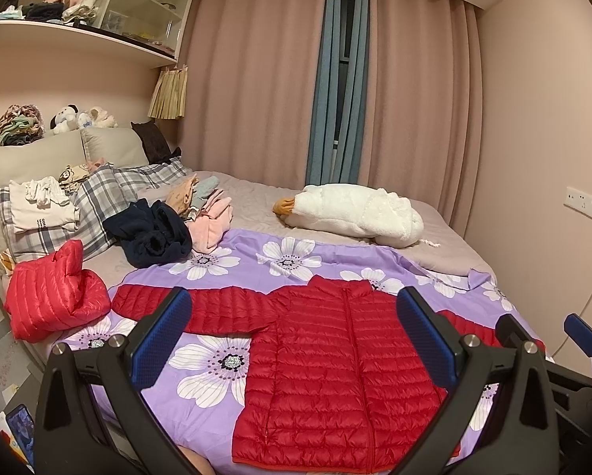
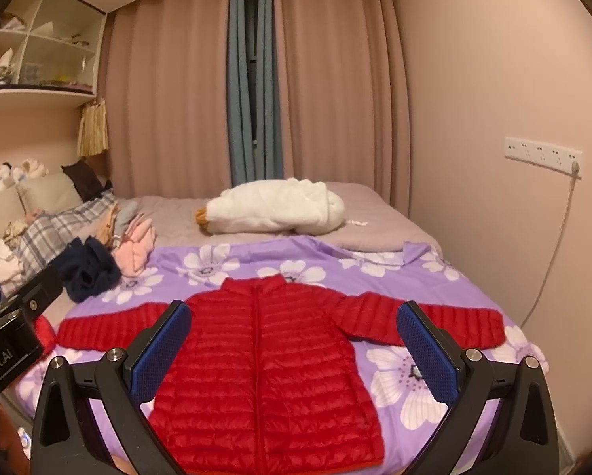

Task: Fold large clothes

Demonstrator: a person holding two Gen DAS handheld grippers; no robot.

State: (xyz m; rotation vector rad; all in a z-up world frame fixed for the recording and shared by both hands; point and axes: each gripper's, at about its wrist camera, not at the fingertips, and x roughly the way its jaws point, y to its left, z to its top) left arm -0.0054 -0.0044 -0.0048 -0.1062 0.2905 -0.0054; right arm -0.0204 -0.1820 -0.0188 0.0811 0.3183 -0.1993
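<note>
Left wrist view: left hand-held gripper (image 1: 294, 340) released, blue-padded fingers (image 1: 161, 340) spread wide and grasping nothing, hovering above the near edge of a bed. Red quilted puffer jacket (image 1: 323, 372) laid flat and zipped, front up, collar toward the far side, on a purple bedsheet with large white flowers (image 1: 217, 360). Left sleeve stretched out to the left; right sleeve mostly hidden behind the right finger. Second red quilted garment, bundled (image 1: 54, 297), at the left edge of the bed, just beside the spread sleeve. Farther left, a dark navy crumpled garment (image 1: 153, 233) touching a pile of pink and peach clothes (image 1: 209, 213). White plush goose with orange beak (image 1: 355, 213) lying on the grey far part of the bed. Part of the right hand-held gripper (image 1: 549, 340) at the right edge.

Right wrist view: right hand-held gripper (image 2: 294, 340) likewise released, fingers (image 2: 426, 356) wide apart, empty, above the jacket's (image 2: 264, 364) lower half. Both sleeves spread out sideways on the flowered sheet (image 2: 414, 376). Navy garment (image 2: 90, 273) and pink pile (image 2: 135, 249) far left; plush goose (image 2: 276, 209) beyond the collar. Black body of the left hand-held gripper (image 2: 11, 336) at the left edge, its jaws out of this view.
</note>
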